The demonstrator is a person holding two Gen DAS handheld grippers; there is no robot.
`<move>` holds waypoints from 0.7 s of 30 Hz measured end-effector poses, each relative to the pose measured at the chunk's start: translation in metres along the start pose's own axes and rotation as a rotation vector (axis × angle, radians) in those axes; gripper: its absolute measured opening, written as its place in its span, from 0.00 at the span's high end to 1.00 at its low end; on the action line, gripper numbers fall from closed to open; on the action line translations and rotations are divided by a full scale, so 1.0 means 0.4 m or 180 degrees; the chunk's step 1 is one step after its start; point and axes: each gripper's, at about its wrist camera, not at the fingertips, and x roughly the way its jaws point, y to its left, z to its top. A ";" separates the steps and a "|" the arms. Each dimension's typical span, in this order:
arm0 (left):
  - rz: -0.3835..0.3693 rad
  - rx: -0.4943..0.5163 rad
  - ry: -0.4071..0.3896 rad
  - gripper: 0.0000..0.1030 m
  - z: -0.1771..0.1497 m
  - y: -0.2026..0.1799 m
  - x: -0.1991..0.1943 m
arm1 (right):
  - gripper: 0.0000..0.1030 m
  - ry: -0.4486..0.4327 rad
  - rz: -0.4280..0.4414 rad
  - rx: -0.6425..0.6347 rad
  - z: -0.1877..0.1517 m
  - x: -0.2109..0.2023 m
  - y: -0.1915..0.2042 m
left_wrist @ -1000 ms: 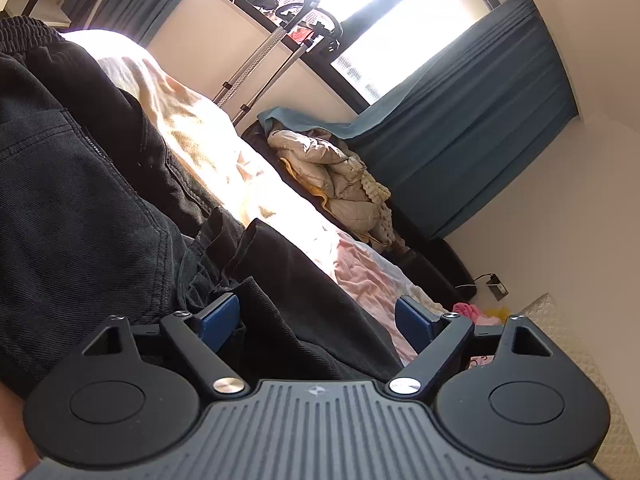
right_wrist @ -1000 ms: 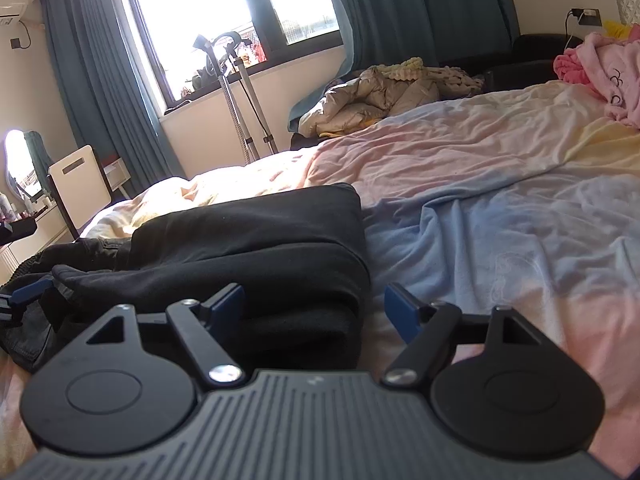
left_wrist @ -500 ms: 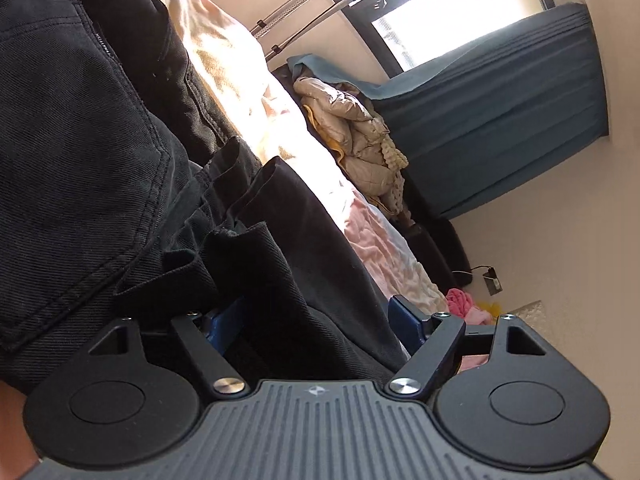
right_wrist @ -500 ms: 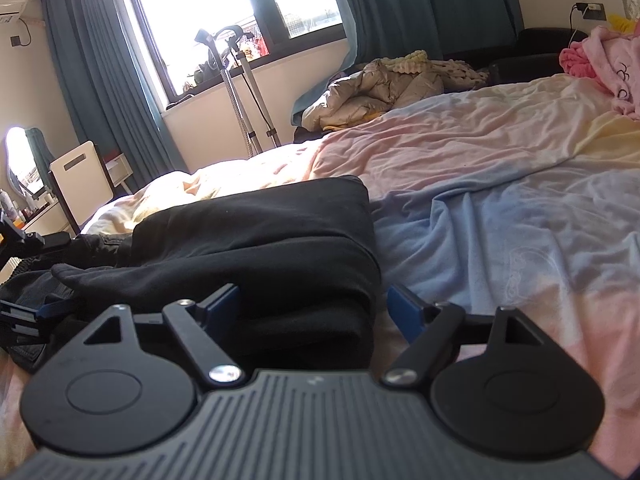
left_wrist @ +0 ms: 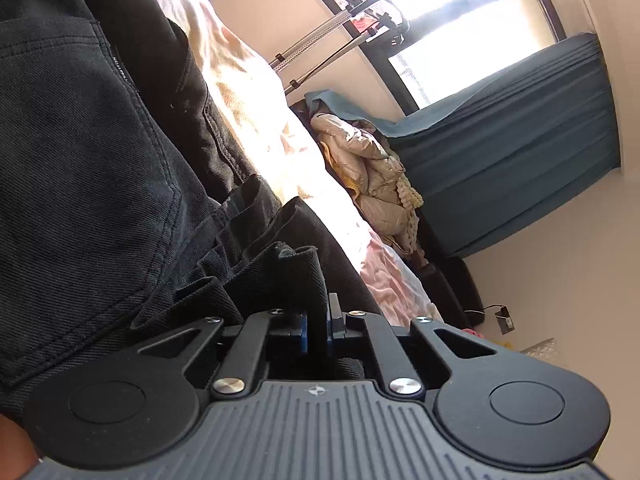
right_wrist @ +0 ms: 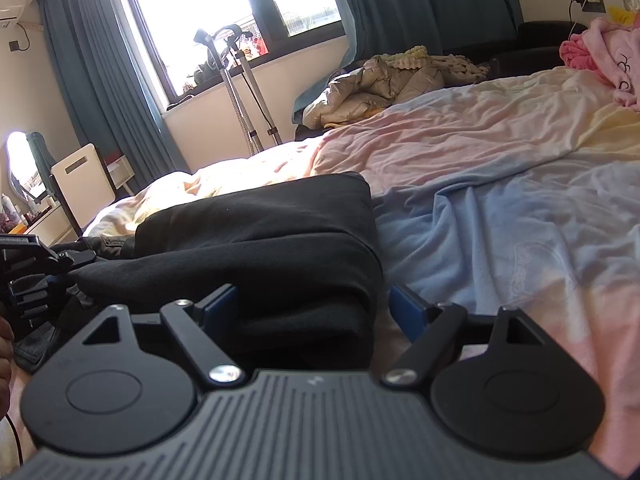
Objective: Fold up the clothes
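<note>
The left gripper (left_wrist: 317,326) is clamped on a fold of the black jeans (left_wrist: 92,184) lying on the bed (right_wrist: 500,168) – the right gripper (right_wrist: 312,306) gapes wide around what looks like folded dark clothes (right_wrist: 272,240), pads apparently clear

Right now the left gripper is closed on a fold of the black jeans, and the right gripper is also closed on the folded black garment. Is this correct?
Not quite. The right gripper is open, its jaws wide apart beside the folded black garment, as the right wrist view shows. The left gripper is indeed closed on a fold of the black jeans.
</note>
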 end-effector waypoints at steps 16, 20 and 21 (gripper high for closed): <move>0.0484 0.0599 0.0043 0.90 -0.052 -0.018 -0.033 | 0.19 -0.0020 0.0027 0.0117 0.003 0.001 -0.016; 0.0571 0.0947 -0.0024 0.82 -0.076 -0.063 -0.076 | 0.19 -0.0032 0.0058 0.0122 0.004 -0.001 -0.015; 0.0606 0.1055 -0.0051 0.79 -0.082 -0.074 -0.089 | 0.19 -0.0038 0.0061 0.0119 0.005 -0.002 -0.014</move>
